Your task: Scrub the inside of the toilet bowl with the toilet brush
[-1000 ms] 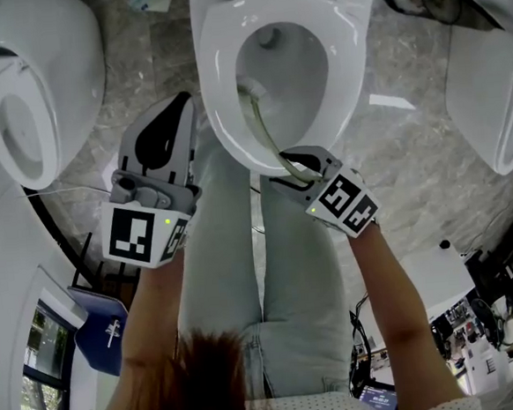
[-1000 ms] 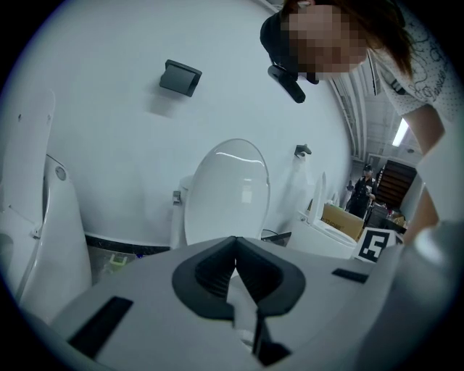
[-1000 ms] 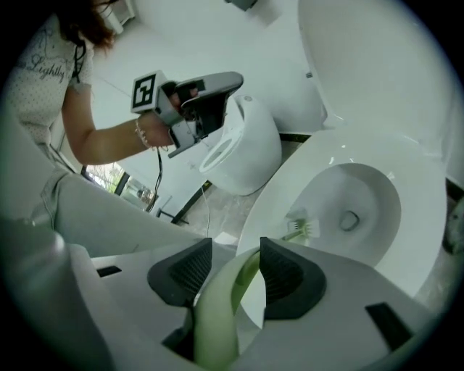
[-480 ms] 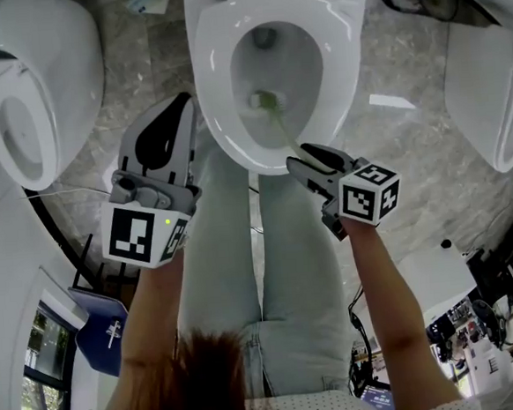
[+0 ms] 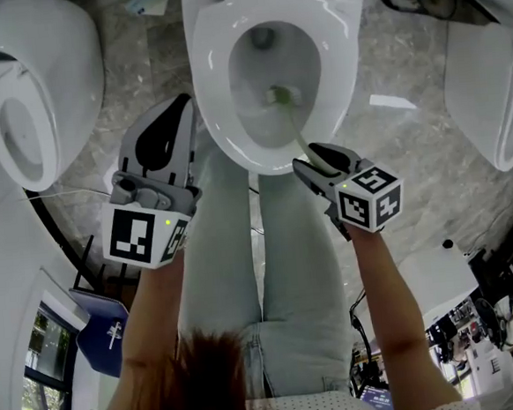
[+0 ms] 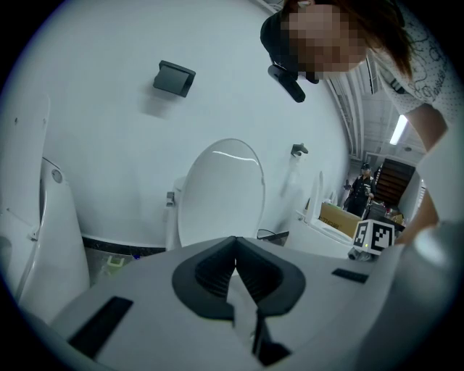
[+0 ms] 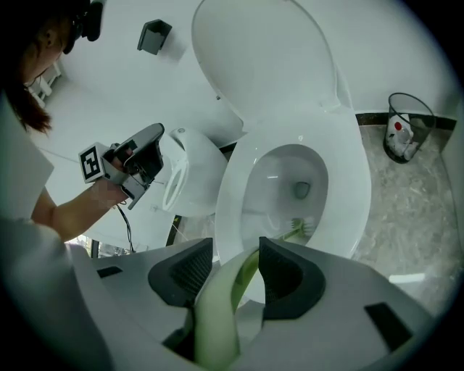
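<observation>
Scrubbing end: toilet brush (image 5: pixel 280 95) bristles are down inside the toilet bowl (image 5: pixel 218 114), just toward 6 o'clock from the basin's centre, apart from the drain at 12 o'clock.
Brush handle: pale green, curving up over the front rim at about 5 o'clock and straight into the right gripper (image 5: pixel 320 161).
Right fingers: clamped on that handle; the right gripper view shows the green stem filling the gap between the dark pads (image 7: pixel 279 272).
Left gripper (image 5: pixel 178 107): out at 8 o'clock of the bowl, its tip just beside the outer rim, and whether it touches I cannot tell.
Left fingers: pressed together, pads meeting along a seam, nothing between them.
Lid (image 7: pixel 268 58): up, standing behind the bowl at 12 o'clock.
Surroundings: second toilet (image 5: pixel 51 65) at 10 o'clock, marbled grey floor (image 5: pixel 413 170) all round, and a wire bin (image 7: pixel 402 134) at 1 o'clock.
</observation>
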Motion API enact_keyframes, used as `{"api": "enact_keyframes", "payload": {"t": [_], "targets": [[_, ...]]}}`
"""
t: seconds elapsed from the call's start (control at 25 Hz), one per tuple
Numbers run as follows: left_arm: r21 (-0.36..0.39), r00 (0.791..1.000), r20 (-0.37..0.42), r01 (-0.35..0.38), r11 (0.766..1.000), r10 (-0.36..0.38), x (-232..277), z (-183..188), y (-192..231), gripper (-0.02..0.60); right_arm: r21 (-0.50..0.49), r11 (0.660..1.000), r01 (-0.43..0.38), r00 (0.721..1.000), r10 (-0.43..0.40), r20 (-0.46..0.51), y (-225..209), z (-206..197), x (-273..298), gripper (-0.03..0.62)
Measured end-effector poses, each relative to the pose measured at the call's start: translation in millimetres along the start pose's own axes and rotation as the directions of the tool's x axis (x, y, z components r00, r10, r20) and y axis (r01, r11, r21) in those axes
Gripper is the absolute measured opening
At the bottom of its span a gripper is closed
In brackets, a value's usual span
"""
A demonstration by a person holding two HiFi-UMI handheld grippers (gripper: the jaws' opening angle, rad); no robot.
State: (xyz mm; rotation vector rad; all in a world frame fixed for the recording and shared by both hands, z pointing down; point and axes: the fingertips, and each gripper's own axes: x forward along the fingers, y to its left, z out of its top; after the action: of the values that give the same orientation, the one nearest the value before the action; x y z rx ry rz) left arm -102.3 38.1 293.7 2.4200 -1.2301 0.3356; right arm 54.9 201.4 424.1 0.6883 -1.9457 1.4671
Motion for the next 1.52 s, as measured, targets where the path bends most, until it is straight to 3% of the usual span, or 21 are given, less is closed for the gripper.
{"api": "enact_keyframes", "payload": {"t": [0.36,0.56,0.84,1.16,1.52], "targets": [[0.000,1.000,0.002,-0.005,1.000,0.005,-5.3,-0.3,0.2,0.005,-0.164,0.979,0.122,0.992,-0.117,0.038,-12.7,16.4,-7.5,0.190],[0.003,1.000,0.009,-0.005,1.000,0.005,-8.6,1.5,-1.4,0.005,-0.050,0.998,0.034,0.982,-0.024,0.187,-5.8,31.8,-24.3,0.193],[0.019,1.000,0.019,-0.008,1.000,0.008,-12.5,16.4,-9.2,0.005,-0.054,0.999,-0.005,0.974,0.017,0.224,12.8,35.0,-44.2,0.195],[0.046,0.999,0.052,-0.020,0.999,0.017,-24.6,64.8,-25.7,0.005,-0.117,0.993,-0.018,0.962,0.049,0.268,52.0,58.7,-90.3,0.196],[0.035,0.995,0.092,-0.039,0.999,0.035,-46.4,123.9,-49.5,0.005,-0.278,0.960,0.014,0.939,0.083,0.334,109.7,86.7,-156.3,0.199]]}}
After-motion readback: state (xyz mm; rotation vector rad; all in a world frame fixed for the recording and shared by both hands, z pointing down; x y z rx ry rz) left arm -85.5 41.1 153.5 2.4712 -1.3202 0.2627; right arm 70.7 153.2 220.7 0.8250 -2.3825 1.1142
